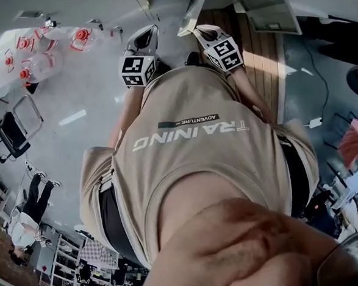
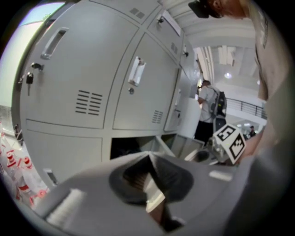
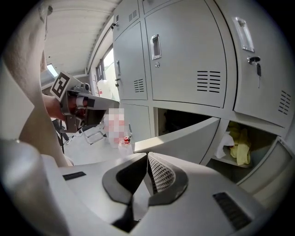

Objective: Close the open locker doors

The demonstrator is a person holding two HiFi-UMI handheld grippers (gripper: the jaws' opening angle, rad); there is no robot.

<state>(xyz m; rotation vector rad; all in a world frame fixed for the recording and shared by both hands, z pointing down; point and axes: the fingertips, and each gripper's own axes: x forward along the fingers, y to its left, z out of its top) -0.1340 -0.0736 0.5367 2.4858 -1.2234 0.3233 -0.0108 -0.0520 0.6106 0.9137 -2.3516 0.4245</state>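
A wall of grey lockers (image 2: 92, 78) fills both gripper views. In the right gripper view a bottom-row door (image 3: 184, 138) swings out towards me, with a dark compartment behind it. Right of it, a second open compartment holds a yellow cloth (image 3: 240, 147), and its door (image 3: 272, 168) hangs out at the lower right. The left gripper view shows open doors (image 2: 173, 146) low in the same row. My left gripper (image 2: 150, 159) and right gripper (image 3: 147, 159) are both shut on nothing, short of the doors. In the head view the left gripper (image 1: 142, 43) and right gripper (image 1: 207, 34) reach forward past my beige shirt (image 1: 198, 150).
Upper locker doors (image 3: 186, 55) are shut, some with keys (image 3: 255, 62) in their locks. Red-and-white bottles (image 1: 35, 54) lie on the floor at left. A person (image 2: 207, 110) stands farther along the locker row. A chair (image 1: 10, 133) and shelving stand behind me.
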